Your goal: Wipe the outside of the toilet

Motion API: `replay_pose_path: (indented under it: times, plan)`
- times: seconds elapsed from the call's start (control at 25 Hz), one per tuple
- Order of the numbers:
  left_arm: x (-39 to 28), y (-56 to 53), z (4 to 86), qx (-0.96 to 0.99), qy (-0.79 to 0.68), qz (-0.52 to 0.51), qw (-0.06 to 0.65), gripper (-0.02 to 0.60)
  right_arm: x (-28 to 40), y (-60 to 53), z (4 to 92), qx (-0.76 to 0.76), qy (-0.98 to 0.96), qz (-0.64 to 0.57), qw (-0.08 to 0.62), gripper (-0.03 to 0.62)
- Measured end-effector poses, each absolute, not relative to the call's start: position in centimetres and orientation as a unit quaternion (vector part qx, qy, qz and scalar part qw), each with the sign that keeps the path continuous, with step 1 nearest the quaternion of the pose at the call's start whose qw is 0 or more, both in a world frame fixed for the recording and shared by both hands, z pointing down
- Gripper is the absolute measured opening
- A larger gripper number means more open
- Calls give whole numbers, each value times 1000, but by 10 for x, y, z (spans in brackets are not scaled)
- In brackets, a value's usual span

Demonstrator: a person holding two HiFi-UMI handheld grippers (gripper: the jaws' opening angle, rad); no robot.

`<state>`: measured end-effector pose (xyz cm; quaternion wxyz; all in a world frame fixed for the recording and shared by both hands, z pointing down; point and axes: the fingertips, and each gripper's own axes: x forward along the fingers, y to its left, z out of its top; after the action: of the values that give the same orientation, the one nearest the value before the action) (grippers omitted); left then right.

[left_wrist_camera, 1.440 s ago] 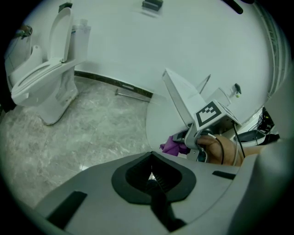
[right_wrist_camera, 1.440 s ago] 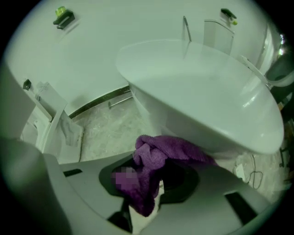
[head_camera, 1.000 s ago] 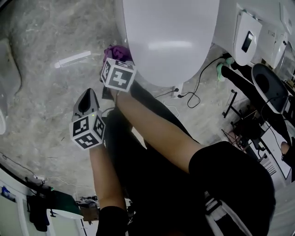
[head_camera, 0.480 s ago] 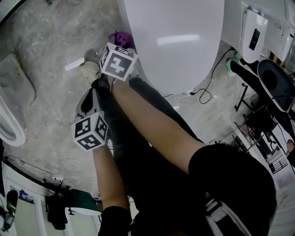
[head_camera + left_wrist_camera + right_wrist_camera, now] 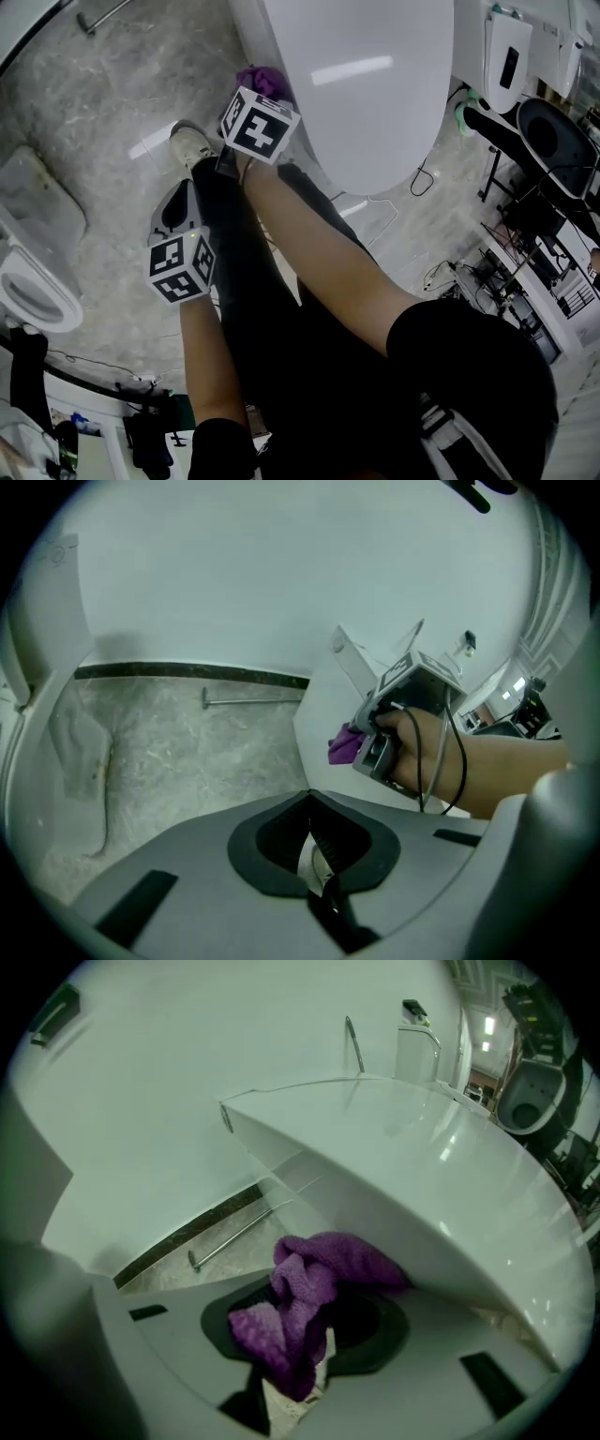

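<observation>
The right gripper (image 5: 292,1372) is clamped on a purple cloth (image 5: 309,1283), which bunches out of its jaws and presses against the white outer side of the toilet (image 5: 366,84), just under the rim. The left gripper (image 5: 314,855) hangs lower and well apart from the toilet, above the grey floor (image 5: 103,112), with its jaws closed together on nothing.

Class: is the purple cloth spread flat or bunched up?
Bunched up: the purple cloth sits in crumpled folds in the right tongs, against the toilet.
</observation>
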<state>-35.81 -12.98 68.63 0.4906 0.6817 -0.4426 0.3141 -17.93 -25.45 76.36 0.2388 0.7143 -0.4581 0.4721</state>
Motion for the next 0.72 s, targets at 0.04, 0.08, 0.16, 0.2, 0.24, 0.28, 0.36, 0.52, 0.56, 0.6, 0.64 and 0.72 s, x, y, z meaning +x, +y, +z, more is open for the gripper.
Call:
replay_pose_path:
  times: [0.04,0.08,0.16,0.2,0.24,0.28,0.36,0.52,0.56,0.6,0.64,0.72]
  plan:
    - [-362,-133,689,685,-434,320,490,-2,-180,-259,763,717,-454,472,239,112]
    - [-365,-137,691,688,-425,327,489,-2,-180,-264,763,720,-450,471,239,112]
    - [-371,-148,694,693,-414,335,486,-2,-183,-278,762,726,-446,466,237,112]
    - [-375,-155,696,695,-411,335,485,-3,-184,-285,762,729,-445,463,236,110]
    - [-378,-161,698,696,-410,334,485,-2,-186,-292,762,733,-444,459,236,112]
    - [-381,-166,700,696,-409,333,487,-3,-187,-300,762,735,-442,456,236,112]
    - [-384,-177,703,697,-404,332,490,-2,-189,-313,765,739,-440,453,235,112]
    - [-392,-198,707,705,-390,334,488,-2,-194,-341,765,745,-434,452,231,112]
    - [-394,-202,708,707,-388,335,488,-2,-195,-347,766,745,-434,451,230,112]
    - [-396,-205,710,707,-385,336,488,-3,-197,-353,766,746,-434,451,229,112]
    - [-398,-207,712,708,-383,338,488,-2,-198,-358,768,746,-435,450,229,111]
    - [-402,-211,717,708,-379,340,490,-3,-200,-369,771,748,-436,445,229,112]
